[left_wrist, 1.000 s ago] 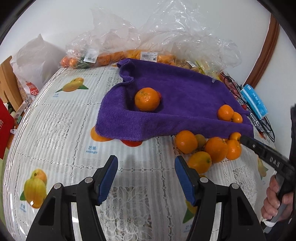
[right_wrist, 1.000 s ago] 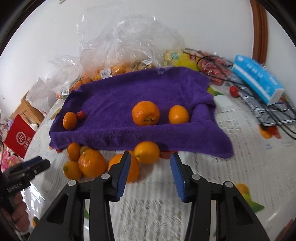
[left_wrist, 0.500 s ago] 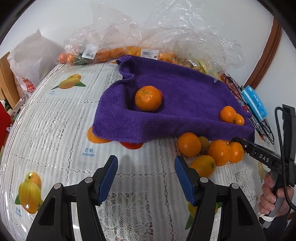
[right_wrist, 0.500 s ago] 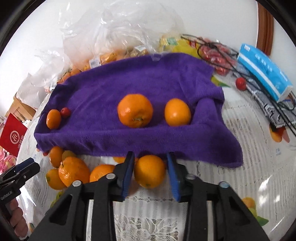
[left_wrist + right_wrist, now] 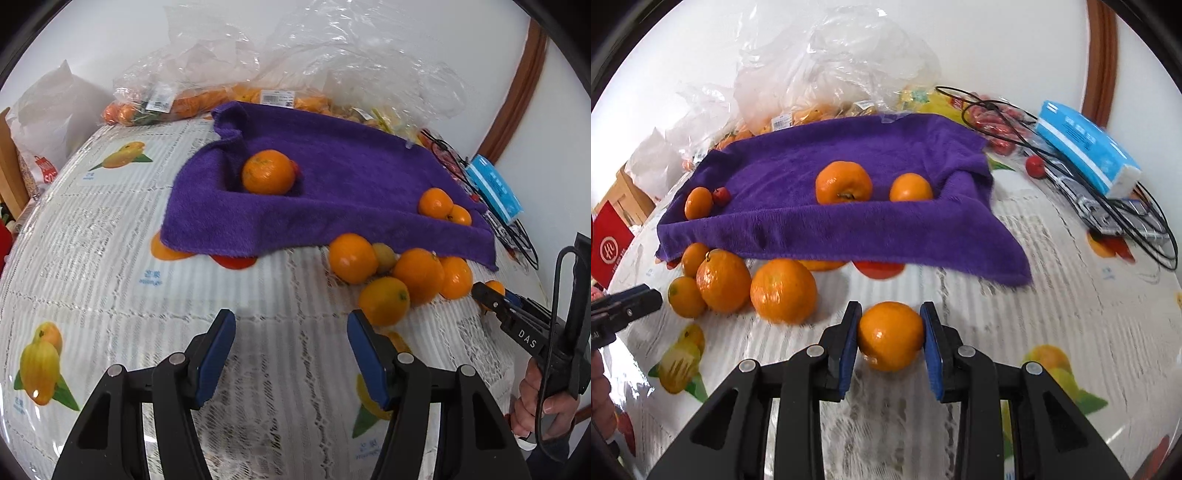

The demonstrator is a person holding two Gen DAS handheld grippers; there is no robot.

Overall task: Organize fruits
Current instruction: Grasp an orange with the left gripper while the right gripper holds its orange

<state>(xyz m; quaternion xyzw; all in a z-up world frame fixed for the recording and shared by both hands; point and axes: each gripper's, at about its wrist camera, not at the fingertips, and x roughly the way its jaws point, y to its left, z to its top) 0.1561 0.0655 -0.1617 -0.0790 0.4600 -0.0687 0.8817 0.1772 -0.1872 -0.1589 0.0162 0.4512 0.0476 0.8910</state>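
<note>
Altogether nine oranges, one purple towel

Your left wrist view looks steeply down from near the purple towel, facing its left corner. Your right wrist view faces the towel's front edge, equally close. Both share the towel and the loose oranges before it.

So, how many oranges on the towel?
3: a small one at the towel's left end, a big one midway, another right of it; folds could hide more.
</note>
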